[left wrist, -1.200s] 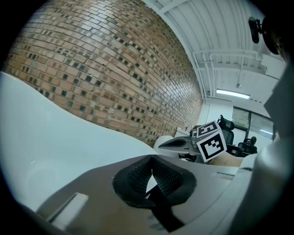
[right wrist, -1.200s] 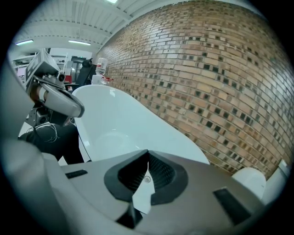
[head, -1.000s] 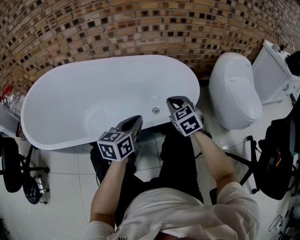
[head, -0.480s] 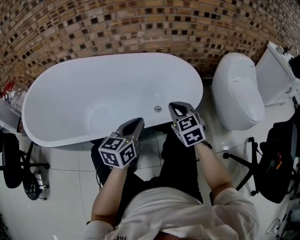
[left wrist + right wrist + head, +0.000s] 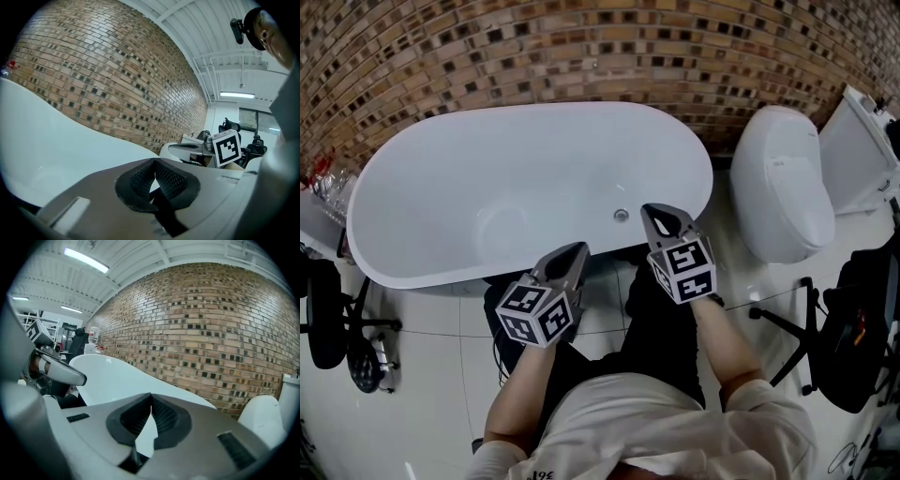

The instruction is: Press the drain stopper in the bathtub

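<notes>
bathtub (image 5: 487, 169) white | wall (image 5: 581, 47) brown mottled brick | toilet (image 5: 783, 183) white | floor (image 5: 422, 375) seemingly white tile

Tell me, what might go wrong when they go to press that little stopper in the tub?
The drain stopper is small, and the right gripper, jaws shut, hovers close beside it. Its narrow tip could miss the stopper or skid on the glossy bathtub. As the person leans in, the left gripper, also shut, might knock the tub's near edge.
</notes>
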Demonstrator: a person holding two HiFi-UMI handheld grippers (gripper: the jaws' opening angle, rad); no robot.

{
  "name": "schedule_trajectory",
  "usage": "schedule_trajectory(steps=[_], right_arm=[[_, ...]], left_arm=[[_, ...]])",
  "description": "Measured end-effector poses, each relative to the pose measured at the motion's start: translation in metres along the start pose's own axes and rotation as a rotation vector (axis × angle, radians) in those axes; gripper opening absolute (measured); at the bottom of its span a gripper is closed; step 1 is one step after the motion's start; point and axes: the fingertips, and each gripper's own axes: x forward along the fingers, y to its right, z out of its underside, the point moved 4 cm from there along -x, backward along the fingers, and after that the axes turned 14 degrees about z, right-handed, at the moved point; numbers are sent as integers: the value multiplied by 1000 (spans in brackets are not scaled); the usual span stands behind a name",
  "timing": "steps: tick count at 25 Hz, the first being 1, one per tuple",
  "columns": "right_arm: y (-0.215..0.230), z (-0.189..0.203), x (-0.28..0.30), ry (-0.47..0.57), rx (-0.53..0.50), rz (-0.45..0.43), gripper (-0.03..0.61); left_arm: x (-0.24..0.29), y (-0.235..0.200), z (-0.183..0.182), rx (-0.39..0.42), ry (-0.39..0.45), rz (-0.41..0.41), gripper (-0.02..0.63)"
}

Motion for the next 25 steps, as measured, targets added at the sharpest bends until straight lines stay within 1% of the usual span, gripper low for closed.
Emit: schedule_trajectory(steps=[6,9,14,21,25], right_arm=[[-3,-8,-12,42,25,-34,14],[-7,-9,-15,50,29,-51,14],[-13,-5,-21,34,25,-62,14],[-23,0,-24,10,78,-88,15],[-29,4,-27,4,89,-106,15]], left_arm=[[-14,6,0,29,20,-18,9],[-22,7,6,54,9,-24,9],[-37,4,9,63,7,-33,9],[-48,4,12,88,6,-16,9],[-53,9,16,119,-7,-18,9]])
